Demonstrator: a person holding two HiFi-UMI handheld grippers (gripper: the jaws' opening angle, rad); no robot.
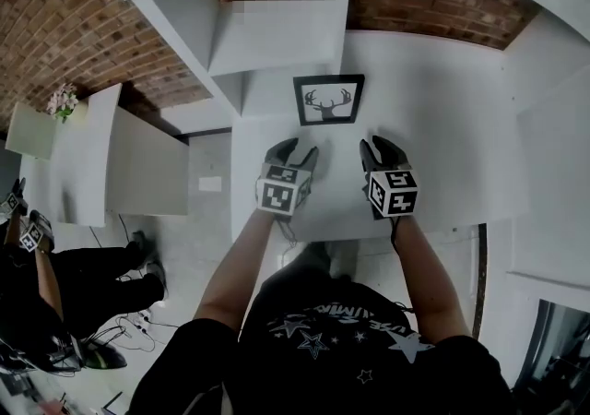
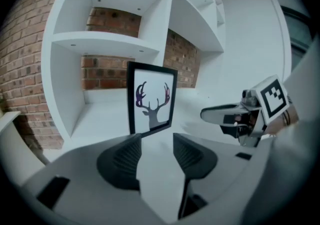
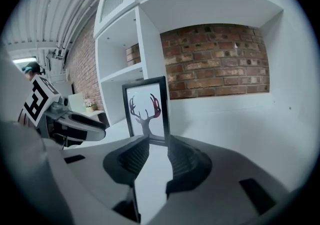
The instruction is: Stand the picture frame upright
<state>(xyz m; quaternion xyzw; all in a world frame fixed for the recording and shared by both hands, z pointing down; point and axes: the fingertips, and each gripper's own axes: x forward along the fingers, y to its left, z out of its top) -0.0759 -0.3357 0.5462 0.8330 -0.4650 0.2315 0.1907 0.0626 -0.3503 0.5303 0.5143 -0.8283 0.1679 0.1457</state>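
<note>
Picture frame (image 1: 328,100) with a stag print stood upright on the white worktop (image 1: 433,127), glass side toward the person. The white shelf unit (image 1: 277,26) rose just behind and to the left of the frame, and the brick wall (image 3: 215,59) was behind it to the right. The left gripper (image 1: 297,150) sat on the person's side of the frame, clear of it, jaws wide apart with nothing between them but bare worktop. The right gripper (image 1: 380,148) was likewise on the person's side of the frame and a little to its right, jaws moderately apart and empty. No contact with the frame showed in either gripper view. The task looked done or as good as done. Risks from here: the rear support was not visible, so whether the frame was properly propped could not be told, and it could tip if only balanced on its edge. A gripper swinging back toward the frame could clip it and knock it flat. The smooth worktop might also let its foot slide out.
</note>
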